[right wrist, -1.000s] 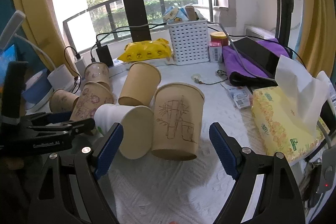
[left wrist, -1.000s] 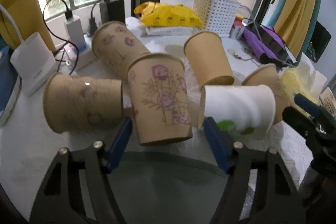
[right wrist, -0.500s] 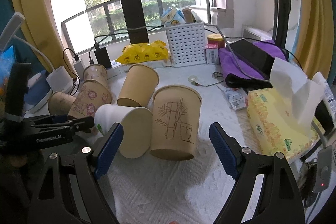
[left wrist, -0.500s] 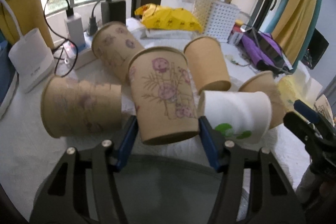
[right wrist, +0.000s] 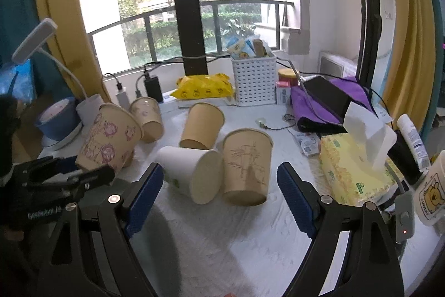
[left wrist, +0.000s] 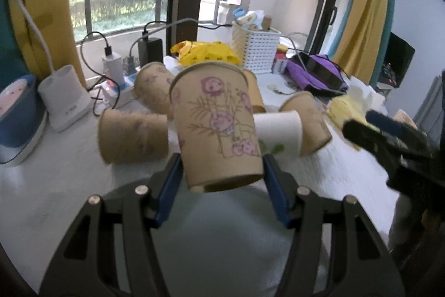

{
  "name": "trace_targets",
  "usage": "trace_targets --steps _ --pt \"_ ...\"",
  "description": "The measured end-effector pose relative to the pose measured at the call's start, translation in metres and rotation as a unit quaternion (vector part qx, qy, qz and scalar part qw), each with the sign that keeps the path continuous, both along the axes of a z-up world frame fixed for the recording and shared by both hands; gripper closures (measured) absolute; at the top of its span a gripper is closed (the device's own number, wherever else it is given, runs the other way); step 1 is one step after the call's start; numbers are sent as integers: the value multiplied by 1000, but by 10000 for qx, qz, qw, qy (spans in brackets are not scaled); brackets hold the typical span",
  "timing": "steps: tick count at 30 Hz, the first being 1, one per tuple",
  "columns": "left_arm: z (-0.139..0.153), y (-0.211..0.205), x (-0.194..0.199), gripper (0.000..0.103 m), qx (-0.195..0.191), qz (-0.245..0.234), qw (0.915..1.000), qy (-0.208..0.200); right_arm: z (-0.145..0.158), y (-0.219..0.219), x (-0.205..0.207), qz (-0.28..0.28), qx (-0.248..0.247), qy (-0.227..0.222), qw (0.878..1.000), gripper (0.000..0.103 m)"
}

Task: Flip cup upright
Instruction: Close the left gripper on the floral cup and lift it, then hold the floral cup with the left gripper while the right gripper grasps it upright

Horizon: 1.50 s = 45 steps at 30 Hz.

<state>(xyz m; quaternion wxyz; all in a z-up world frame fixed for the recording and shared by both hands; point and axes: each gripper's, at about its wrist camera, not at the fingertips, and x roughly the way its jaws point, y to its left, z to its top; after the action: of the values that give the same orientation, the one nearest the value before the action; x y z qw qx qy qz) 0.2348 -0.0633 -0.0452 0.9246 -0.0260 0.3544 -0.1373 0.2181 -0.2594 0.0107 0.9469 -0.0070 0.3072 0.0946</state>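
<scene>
My left gripper (left wrist: 222, 180) is shut on a brown paper cup with pink flower drawings (left wrist: 217, 127) and holds it lifted off the table, tilted, its narrow base toward the camera. The same cup (right wrist: 107, 141) shows at the left of the right wrist view, raised in the left gripper (right wrist: 80, 171). My right gripper (right wrist: 219, 194) is open and empty, just in front of a white cup (right wrist: 192, 171) lying on its side and a brown cup with a bamboo drawing (right wrist: 246, 163).
Several more brown cups lie on the white table (right wrist: 222, 235), among them one (left wrist: 133, 137) on its side at left. A white basket (right wrist: 254, 80), yellow bag (right wrist: 204, 86), purple cloth (right wrist: 328, 105), tissue pack (right wrist: 353, 171) and chargers (left wrist: 112, 68) ring the table.
My left gripper closed on the flower cup and lifted it up off the table. My right gripper stayed open and drew back slightly.
</scene>
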Motion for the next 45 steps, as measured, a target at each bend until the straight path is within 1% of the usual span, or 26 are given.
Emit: trace_targets --steps 8,13,18,22,24,29,32,35,39,45 --pt "-8 16 -58 44 121 28 9997 -207 7 26 -29 326 13 -28 9995 17" --pt "-16 23 -90 44 -5 33 9998 -203 9 42 -47 514 94 23 9986 17" --pt "-18 28 -124 44 -10 8 9991 -420 12 57 -66 707 234 109 9972 17" --pt "-17 32 -151 44 73 14 9973 -724 16 71 -86 898 292 108 9955 17" --pt "-17 35 -163 44 51 30 9965 -839 18 79 -97 1000 324 110 9944 17" --pt "-18 42 -198 44 12 48 9910 -1336 25 96 -122 1344 539 168 9893 17" --pt "-21 47 -211 44 -52 54 9875 -1575 28 109 -134 1545 609 206 9859 17" --pt "-25 51 -221 44 26 58 9840 -1783 30 119 -143 1784 712 248 9811 17" --pt "-26 53 -231 44 53 -15 9796 -2009 30 128 -145 2000 897 368 9750 17" --pt "-28 46 -240 44 155 -147 9729 -2301 24 129 -136 2157 1311 729 9649 17"
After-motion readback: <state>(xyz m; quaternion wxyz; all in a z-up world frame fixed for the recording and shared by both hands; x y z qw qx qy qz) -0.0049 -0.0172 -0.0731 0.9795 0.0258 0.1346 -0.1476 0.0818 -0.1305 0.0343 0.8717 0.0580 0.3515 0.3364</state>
